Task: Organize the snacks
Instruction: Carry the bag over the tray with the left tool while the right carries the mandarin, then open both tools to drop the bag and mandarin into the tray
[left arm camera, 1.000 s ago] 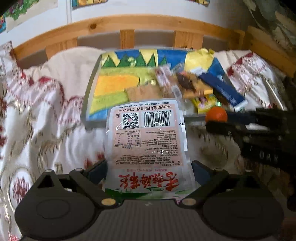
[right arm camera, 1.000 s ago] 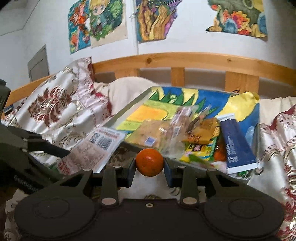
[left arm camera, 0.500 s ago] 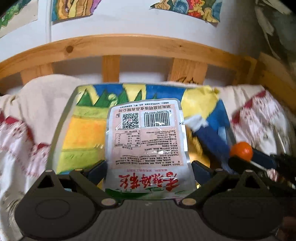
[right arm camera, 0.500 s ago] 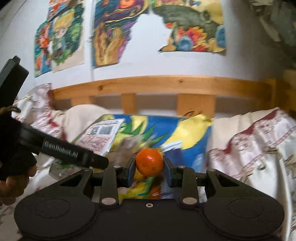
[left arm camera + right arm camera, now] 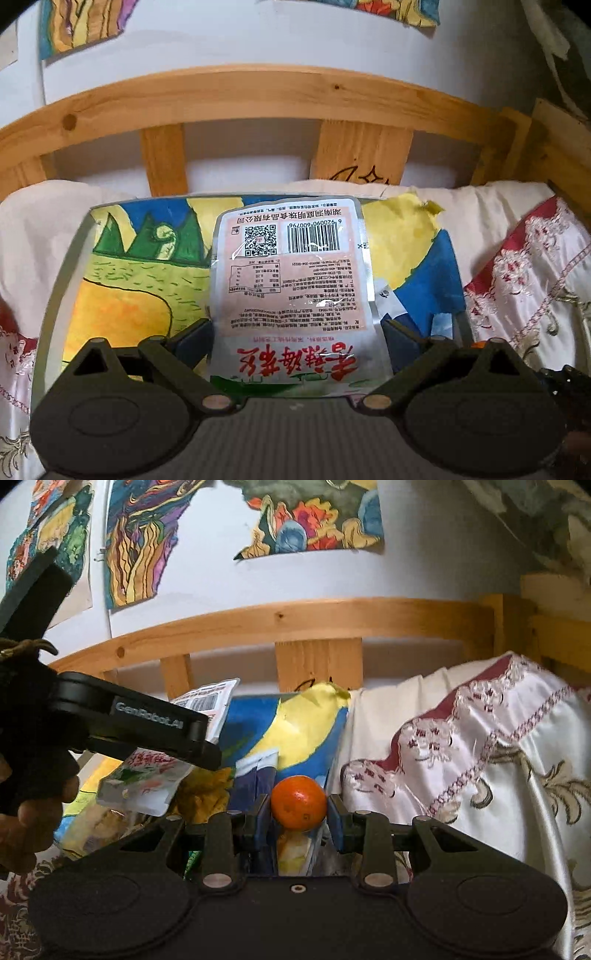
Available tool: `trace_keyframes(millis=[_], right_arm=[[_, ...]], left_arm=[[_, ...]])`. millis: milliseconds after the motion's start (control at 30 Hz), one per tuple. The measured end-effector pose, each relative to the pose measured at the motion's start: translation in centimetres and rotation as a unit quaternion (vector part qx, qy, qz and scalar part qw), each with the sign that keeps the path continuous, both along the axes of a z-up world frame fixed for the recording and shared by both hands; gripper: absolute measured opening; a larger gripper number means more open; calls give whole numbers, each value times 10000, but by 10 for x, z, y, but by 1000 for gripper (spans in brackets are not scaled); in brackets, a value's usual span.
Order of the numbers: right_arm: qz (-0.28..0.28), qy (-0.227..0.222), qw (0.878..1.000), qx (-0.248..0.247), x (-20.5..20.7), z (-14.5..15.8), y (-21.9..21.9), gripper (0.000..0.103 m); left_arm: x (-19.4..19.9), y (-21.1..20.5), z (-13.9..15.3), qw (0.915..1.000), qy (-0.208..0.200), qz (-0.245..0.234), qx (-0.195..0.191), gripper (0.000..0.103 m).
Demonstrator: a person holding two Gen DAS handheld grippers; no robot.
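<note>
Midway, I judge: the left gripper (image 5: pixel 295 332) has its jaws clamped on a packet (image 5: pixel 291 273) above the painted tray (image 5: pixel 122 295) on the bed, the right gripper (image 5: pixel 299 812) pinches an orange (image 5: pixel 299 803) over the tray's right edge; neither is set down, and other snacks (image 5: pixel 203 794) lie heaped there.

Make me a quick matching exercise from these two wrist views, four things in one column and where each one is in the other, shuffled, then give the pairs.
Things
1. orange fruit
2. snack packet with barcode
3. painted tray
4. torn paintings

Places
A. stuck on the white wall
B. lying on the bedding, under the snacks
C. clamped in the left gripper
D. clamped in the right gripper

Pairs: 1-D, 2-C, 3-B, 4-A
</note>
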State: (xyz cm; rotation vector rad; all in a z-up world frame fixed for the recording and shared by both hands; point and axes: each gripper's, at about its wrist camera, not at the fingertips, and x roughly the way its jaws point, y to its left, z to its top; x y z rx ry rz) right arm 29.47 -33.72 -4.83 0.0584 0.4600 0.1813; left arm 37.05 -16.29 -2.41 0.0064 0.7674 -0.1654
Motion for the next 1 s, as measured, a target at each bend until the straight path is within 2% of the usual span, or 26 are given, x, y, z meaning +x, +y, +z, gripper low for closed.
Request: trace_keyframes(millis=[133, 333, 733, 1000], right_arm=[[9, 12, 10000, -40, 0, -2, 2, 36], [3, 25, 10000, -63, 0, -3, 2, 36], [-116, -11, 9999, -35, -1, -1, 0, 52], [-134, -58, 9999, -10, -3, 0, -1, 58]], left_arm=[[1, -4, -7, 10000, 37, -23, 88, 99], [1, -3, -13, 9999, 141, 27, 6, 99], [-1, -1, -13, 9998, 139, 101, -78, 101], [-4, 1, -14, 9995, 121, 158, -226, 102]])
